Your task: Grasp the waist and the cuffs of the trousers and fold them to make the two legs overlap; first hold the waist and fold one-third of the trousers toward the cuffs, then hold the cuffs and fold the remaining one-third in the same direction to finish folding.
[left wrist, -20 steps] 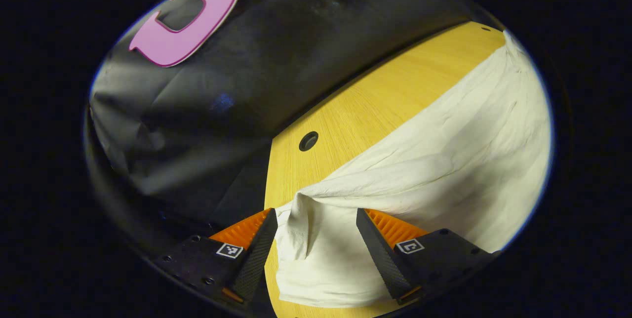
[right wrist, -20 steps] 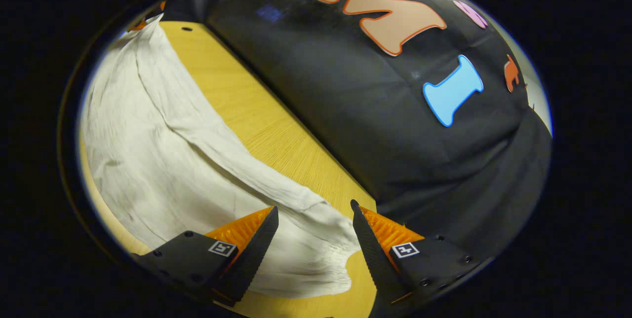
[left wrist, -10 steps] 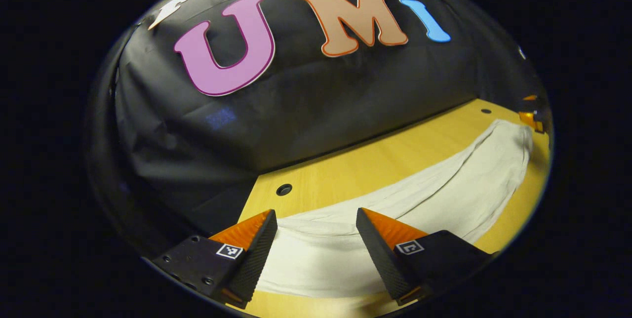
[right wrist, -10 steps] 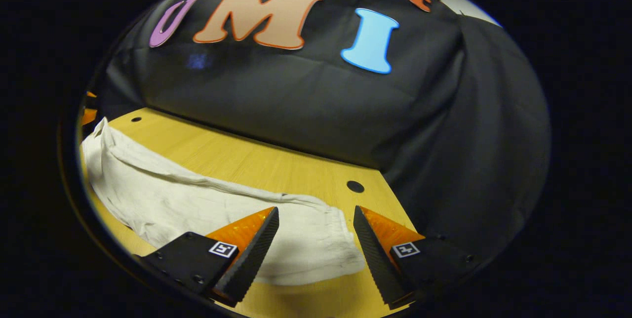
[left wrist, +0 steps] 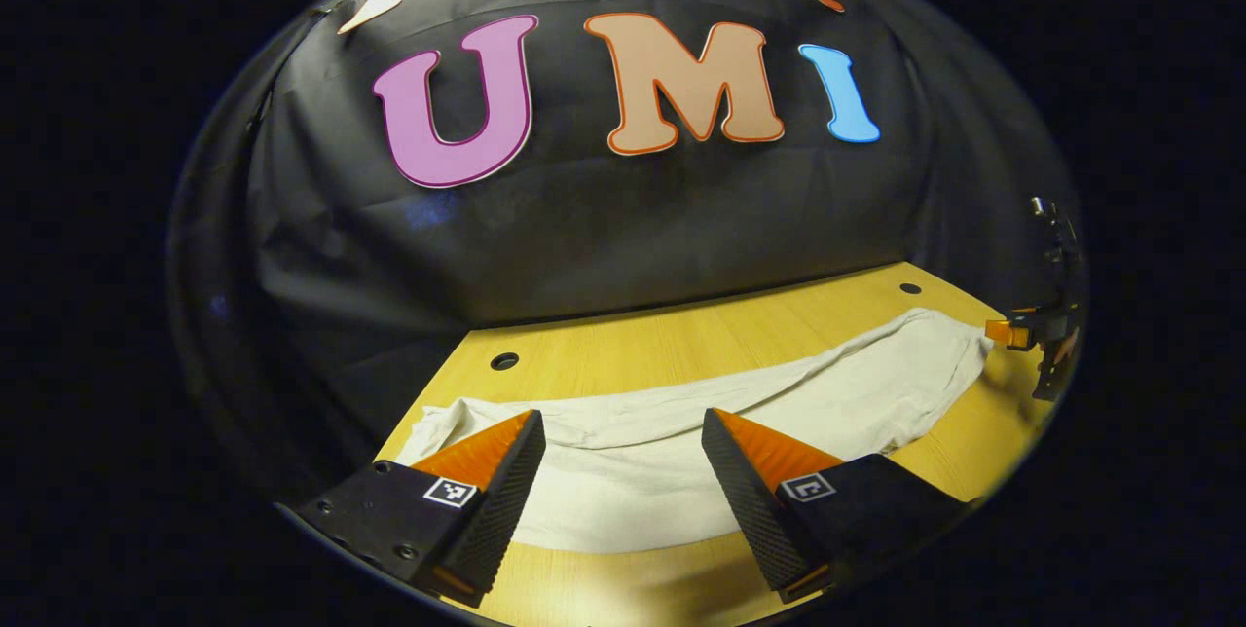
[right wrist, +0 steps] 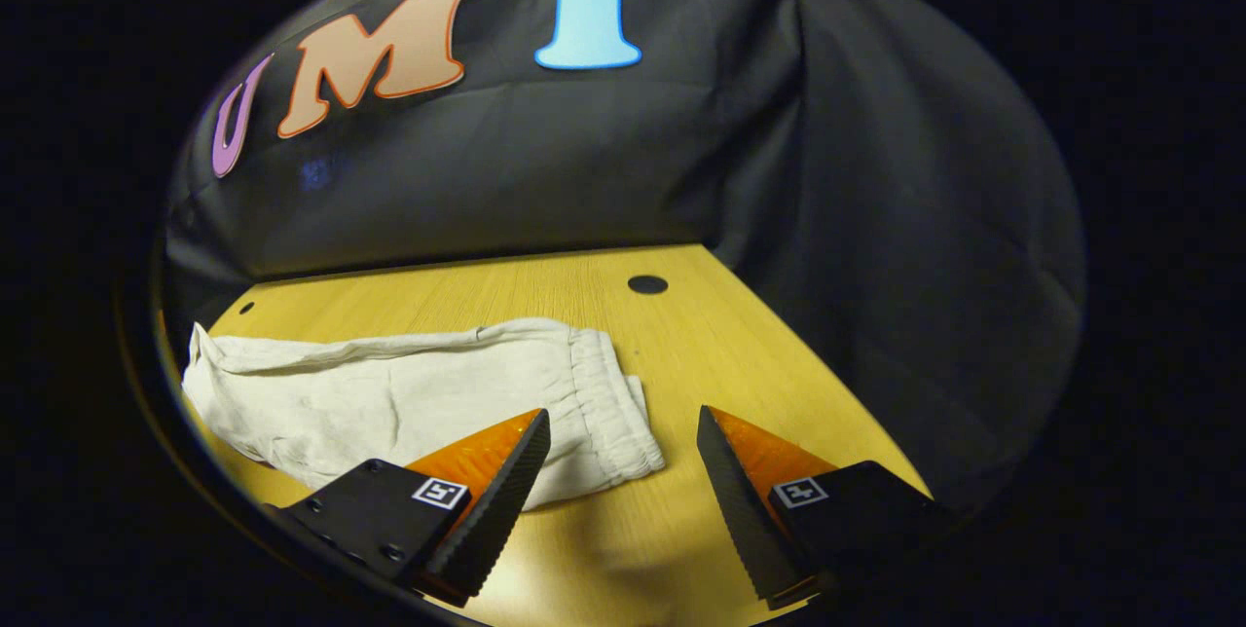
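Observation:
Cream trousers (left wrist: 779, 408) lie flat on the wooden table (left wrist: 681, 345), folded lengthwise so the legs overlap. In the left gripper view my left gripper (left wrist: 623, 457) hovers open above the cuff end, nothing between its fingers. In the right gripper view the trousers (right wrist: 409, 398) stretch to the left, their gathered waistband (right wrist: 608, 408) nearest me. My right gripper (right wrist: 623, 457) is open just above and to the right of the waistband, holding nothing. The right gripper (left wrist: 1037, 340) also appears at the far right of the left gripper view, beside the waist end.
The table (right wrist: 740, 354) has small round holes (left wrist: 504, 361) (right wrist: 647, 284) near its back corners. Black booth cloth hangs right behind the table and wraps around its right side. Bare wood lies in front of the trousers.
Both grippers have let go of the cloth, lifted and pulled back. The trousers, bunched between the fingers a second ago, now lie flat on the table.

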A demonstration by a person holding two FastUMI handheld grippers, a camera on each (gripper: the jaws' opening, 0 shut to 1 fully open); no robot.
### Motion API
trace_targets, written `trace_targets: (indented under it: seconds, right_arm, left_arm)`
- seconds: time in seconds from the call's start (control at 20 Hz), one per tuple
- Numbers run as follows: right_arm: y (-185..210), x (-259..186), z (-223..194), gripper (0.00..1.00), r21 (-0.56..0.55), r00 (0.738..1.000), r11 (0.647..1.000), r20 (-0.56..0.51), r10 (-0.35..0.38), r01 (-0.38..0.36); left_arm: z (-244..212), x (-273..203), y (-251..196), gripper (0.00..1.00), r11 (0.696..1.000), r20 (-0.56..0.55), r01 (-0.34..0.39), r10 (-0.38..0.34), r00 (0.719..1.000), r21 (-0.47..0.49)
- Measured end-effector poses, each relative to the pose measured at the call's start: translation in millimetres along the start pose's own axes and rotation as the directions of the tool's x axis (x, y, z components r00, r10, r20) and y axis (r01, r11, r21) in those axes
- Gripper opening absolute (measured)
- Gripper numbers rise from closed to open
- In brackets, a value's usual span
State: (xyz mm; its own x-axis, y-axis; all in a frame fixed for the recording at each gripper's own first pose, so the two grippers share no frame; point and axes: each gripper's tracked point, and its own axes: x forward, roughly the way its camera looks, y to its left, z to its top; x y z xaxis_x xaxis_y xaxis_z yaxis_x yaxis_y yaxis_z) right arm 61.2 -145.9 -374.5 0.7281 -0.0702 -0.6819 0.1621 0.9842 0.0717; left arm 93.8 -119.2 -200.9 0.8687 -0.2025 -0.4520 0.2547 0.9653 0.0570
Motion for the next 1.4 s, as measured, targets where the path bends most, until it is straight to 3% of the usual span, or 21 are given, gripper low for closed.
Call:
trace_targets:
  seconds: [0.2, 0.3, 0.35, 0.5, 0.55, 0.6, 0.65, 0.8, 0.85, 0.9, 0.95, 1.0, 1.25, 1.4]
  right_arm:
    - [-2, 12, -27, 0.97, 0.217, 0.995, 0.976, -0.088, 0.04, -0.02]
    - [4, 18, -42, 0.93, 0.354, 0.985, 0.935, -0.152, 0.085, -0.026]
    - [9, 18, -42, 0.97, 0.42, 0.979, 0.907, -0.167, 0.115, -0.035]
    - [9, 29, -38, 0.84, 0.552, 0.976, 0.834, -0.175, 0.132, -0.014]
    - [4, 32, -40, 0.84, 0.576, 0.976, 0.817, -0.184, 0.117, 0.01]
    - [1, 35, -41, 0.58, 0.594, 0.974, 0.804, -0.196, 0.111, 0.027]
    - [3, 38, -43, 0.52, 0.601, 0.972, 0.798, -0.206, 0.112, 0.036]
    - [4, 39, -42, 0.24, 0.58, 0.971, 0.814, -0.21, 0.112, 0.032]
    - [2, 36, -40, 0.22, 0.554, 0.974, 0.832, -0.208, 0.096, 0.036]
    - [-2, 33, -33, 0.21, 0.523, 0.978, 0.851, -0.194, 0.078, 0.036]
    - [-6, 28, -23, 0.08, 0.494, 0.983, 0.869, -0.175, 0.056, 0.038]
    - [-12, 23, -14, 0.14, 0.474, 0.985, 0.88, -0.165, 0.051, 0.034]
    - [-38, 7, 19, 0.15, 0.433, 0.995, 0.9, -0.097, 0.003, 0.04]
    - [-28, -8, 40, 0.15, 0.448, 0.999, 0.894, -0.032, 0.038, -0.02]
  left_arm:
    - [0, -24, -14, 0.96, 1.0, 0.01, -0.016, 0.016, 1.0, 0.003]
    - [0, -37, -14, 0.96, 0.999, 0.016, -0.043, 0.043, 0.999, 0.01]
    - [-1, -44, -13, 0.96, 0.998, 0.017, -0.059, 0.058, 0.998, 0.014]
    - [-7, -62, -9, 0.96, 0.996, 0.011, -0.091, 0.09, 0.996, 0.013]
    - [-9, -65, -8, 0.96, 0.995, 0.007, -0.097, 0.097, 0.995, 0.011]
    - [-11, -67, -5, 0.96, 0.994, 0.001, -0.105, 0.105, 0.994, 0.008]
    - [-12, -70, -2, 0.96, 0.994, -0.002, -0.114, 0.114, 0.994, 0.003]
    - [-12, -75, 9, 0.96, 0.993, 0.004, -0.121, 0.121, 0.993, -0.002]
    - [-13, -77, 14, 0.92, 0.992, 0.001, -0.127, 0.127, 0.992, 0.0]
    - [-13, -78, 20, 0.97, 0.991, 0.004, -0.13, 0.13, 0.991, 0.0]
    - [-11, -80, 25, 0.96, 0.992, 0.008, -0.13, 0.13, 0.991, -0.003]
    - [-11, -80, 27, 0.96, 0.992, 0.011, -0.125, 0.125, 0.992, -0.008]
    - [-14, -74, 44, 0.96, 0.993, 0.017, -0.112, 0.113, 0.993, -0.042]
    - [-14, -66, 49, 0.96, 0.994, 0.021, -0.09, 0.091, 0.996, -0.063]
